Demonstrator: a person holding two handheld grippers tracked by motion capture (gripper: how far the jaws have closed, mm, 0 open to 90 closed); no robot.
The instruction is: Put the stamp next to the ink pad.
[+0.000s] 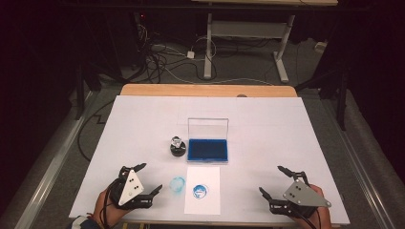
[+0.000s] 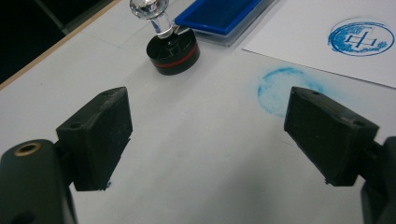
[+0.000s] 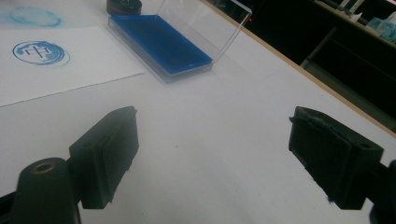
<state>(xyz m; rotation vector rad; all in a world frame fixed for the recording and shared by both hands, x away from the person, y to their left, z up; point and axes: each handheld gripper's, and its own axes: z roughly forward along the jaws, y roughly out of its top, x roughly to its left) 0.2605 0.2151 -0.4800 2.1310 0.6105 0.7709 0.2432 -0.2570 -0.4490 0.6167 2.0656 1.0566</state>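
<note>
A round black stamp [image 1: 177, 146] with a clear knob handle is seen standing upright just left of the open blue ink pad [image 1: 207, 150], whose clear lid is raised at the back. A white paper sheet [image 1: 202, 202] bearing a blue round imprint [image 1: 200, 191] lies just in front of the ink pad, and a faint blue smudge [image 1: 177, 184] marks the table cover [image 1: 143, 124] beside that sheet. The left gripper [image 1: 142, 180] is held in front and to the left of the ink pad, jaws spread apart and nothing grasped. The right gripper [image 1: 270, 180] is held in front and to the right of the ink pad, likewise released and well apart from it.
</note>
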